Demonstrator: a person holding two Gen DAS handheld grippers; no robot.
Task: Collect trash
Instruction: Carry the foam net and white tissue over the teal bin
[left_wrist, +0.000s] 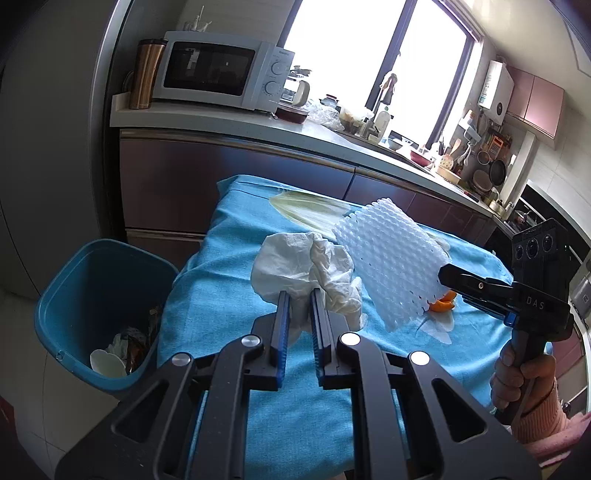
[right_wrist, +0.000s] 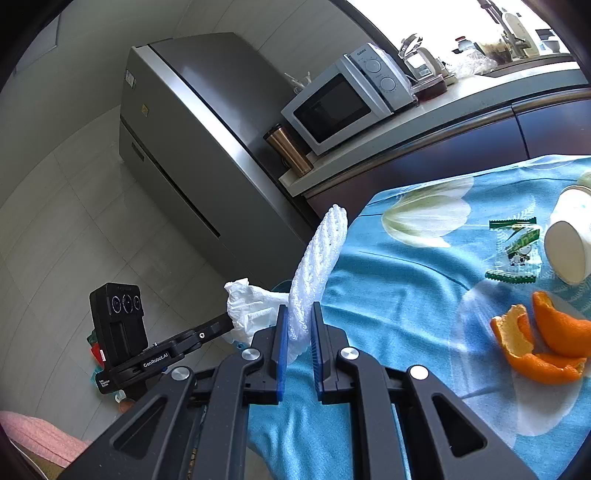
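Left wrist view showed the left gripper (left_wrist: 300, 306) with its fingers (left_wrist: 282, 325) closed on a crumpled white tissue (left_wrist: 295, 266), carried above the bench's blue cloth (left_wrist: 229, 295) near the edge that faced the bin. The open blue bin (left_wrist: 99, 295) stood on the floor just beside that edge, on the left gripper's side, so the left hand was judged the nearer to it. The right gripper (right_wrist: 298, 325) had its fingers closed on a white foam fruit net (right_wrist: 317, 258), whose long axis ran up and away from the fingers. The room between bench edge and bin looked unobstructed. An orange peel (right_wrist: 543, 339), a candy wrapper (right_wrist: 515, 247) and a paper cup (right_wrist: 569, 247) remained on the bench.
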